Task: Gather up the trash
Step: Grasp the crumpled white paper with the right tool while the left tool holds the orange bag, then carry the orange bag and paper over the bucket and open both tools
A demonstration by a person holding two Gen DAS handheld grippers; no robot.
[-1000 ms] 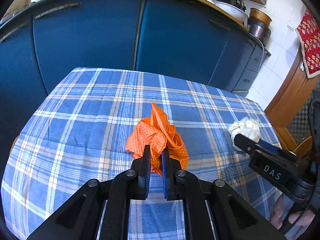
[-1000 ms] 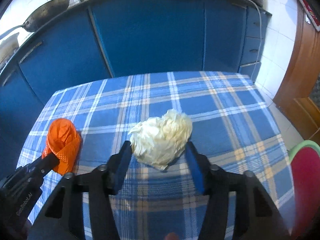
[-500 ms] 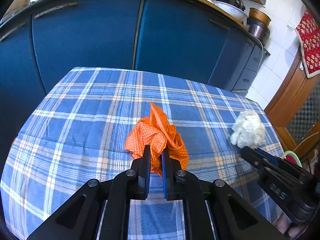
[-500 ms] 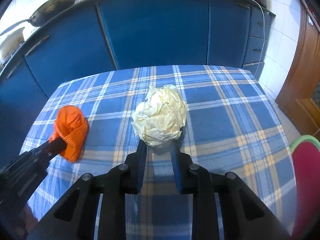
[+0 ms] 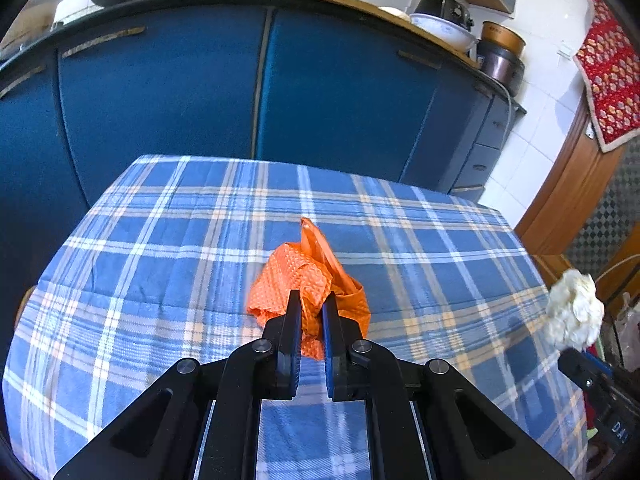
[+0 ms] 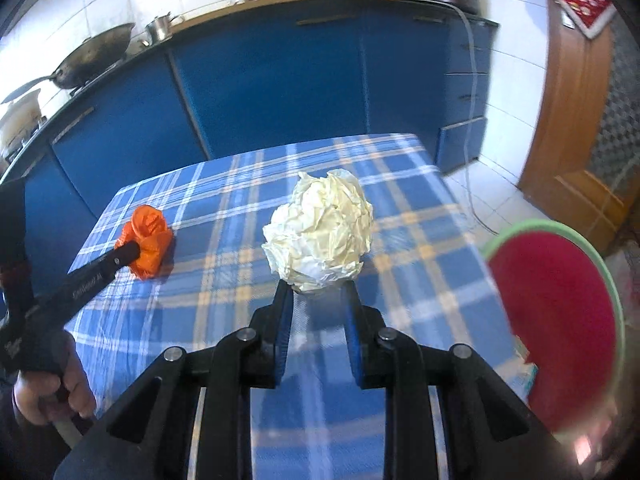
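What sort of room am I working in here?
Most likely a home kitchen: blue cabinets under a worktop that carries a wok and a rice cooker, with tiled walls. You are at a table with a blue plaid cloth.

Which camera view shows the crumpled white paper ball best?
The right wrist view: the paper ball is large and central, pinched in the right tool. The left wrist view shows it small at the right edge.
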